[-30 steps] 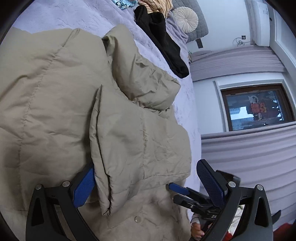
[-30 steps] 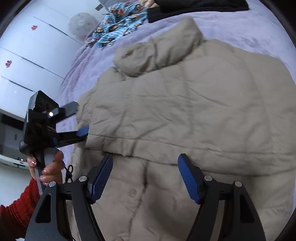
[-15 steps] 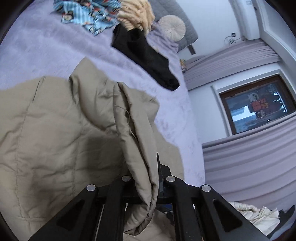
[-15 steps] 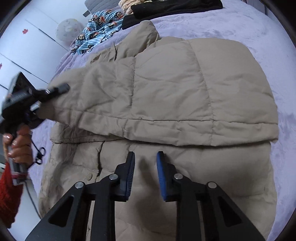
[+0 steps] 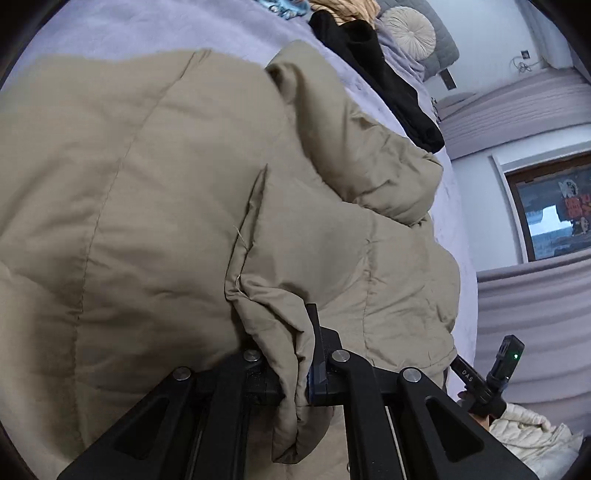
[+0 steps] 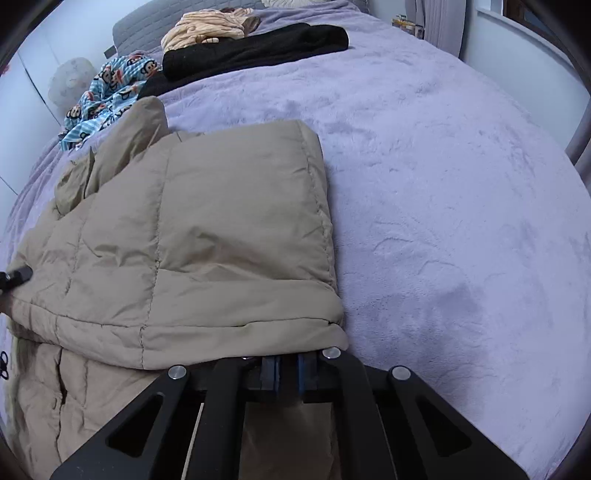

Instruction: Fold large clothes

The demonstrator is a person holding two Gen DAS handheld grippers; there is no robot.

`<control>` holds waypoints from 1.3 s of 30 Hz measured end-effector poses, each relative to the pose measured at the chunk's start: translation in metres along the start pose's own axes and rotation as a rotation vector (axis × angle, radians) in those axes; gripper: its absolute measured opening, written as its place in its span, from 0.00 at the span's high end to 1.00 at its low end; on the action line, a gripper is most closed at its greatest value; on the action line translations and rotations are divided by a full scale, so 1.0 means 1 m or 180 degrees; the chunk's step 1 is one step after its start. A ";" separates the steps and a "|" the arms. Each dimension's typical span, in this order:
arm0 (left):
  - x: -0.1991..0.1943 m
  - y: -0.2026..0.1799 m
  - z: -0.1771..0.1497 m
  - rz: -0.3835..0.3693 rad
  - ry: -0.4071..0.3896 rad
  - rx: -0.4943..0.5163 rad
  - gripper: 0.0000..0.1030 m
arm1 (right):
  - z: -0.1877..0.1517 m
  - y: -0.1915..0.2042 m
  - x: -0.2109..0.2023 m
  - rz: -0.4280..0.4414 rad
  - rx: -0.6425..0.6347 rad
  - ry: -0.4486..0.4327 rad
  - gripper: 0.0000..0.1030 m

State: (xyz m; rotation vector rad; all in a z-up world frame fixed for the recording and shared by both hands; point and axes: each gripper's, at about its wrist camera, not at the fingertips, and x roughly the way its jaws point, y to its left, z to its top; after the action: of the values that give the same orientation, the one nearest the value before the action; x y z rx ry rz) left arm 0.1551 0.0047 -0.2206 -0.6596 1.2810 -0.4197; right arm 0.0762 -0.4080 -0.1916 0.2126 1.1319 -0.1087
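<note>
A large beige puffer jacket [image 5: 147,221] lies on the purple bed cover [image 6: 443,184], with one half folded over the other. My left gripper [image 5: 295,369] is shut on a bunched edge of the jacket, which hangs between its fingers. My right gripper [image 6: 288,373] is shut on the jacket's [image 6: 221,240] folded edge at its near right corner; the fabric covers the fingertips. The right gripper's body shows at the lower right of the left wrist view [image 5: 495,373]. The left gripper's tip shows at the left edge of the right wrist view [image 6: 14,277].
At the head of the bed lie a black garment [image 6: 258,51], a blue cartoon-print garment [image 6: 107,92] and a tan garment [image 6: 207,29]. A round cushion [image 5: 406,26] sits by the headboard. A window [image 5: 554,210] and curtains are to the right. A cream garment [image 5: 532,439] lies low beside the bed.
Both grippers closed on the jacket and carried its edge across, folding it over itself. The right gripper's view has swung toward the right side of the bed.
</note>
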 end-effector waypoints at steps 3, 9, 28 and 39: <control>0.000 0.002 0.002 -0.0009 -0.0039 -0.0028 0.91 | -0.001 0.005 -0.012 0.0134 0.0061 0.0116 0.92; 0.003 0.001 0.003 0.0053 0.0000 0.0072 0.91 | -0.022 0.036 -0.061 0.1015 -0.0209 0.0337 0.89; -0.066 -0.037 0.017 0.0903 -0.0461 0.0623 0.73 | 0.062 0.017 -0.006 0.0501 0.0027 0.0011 0.91; 0.027 -0.043 0.004 0.1459 -0.0363 0.1167 0.73 | 0.071 0.004 0.044 0.0685 0.0241 0.0207 0.96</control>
State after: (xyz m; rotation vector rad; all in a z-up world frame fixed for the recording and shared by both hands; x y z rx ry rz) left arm 0.1686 -0.0438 -0.2115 -0.0713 1.1639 -0.2236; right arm 0.1587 -0.4190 -0.2024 0.4062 1.1635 0.0468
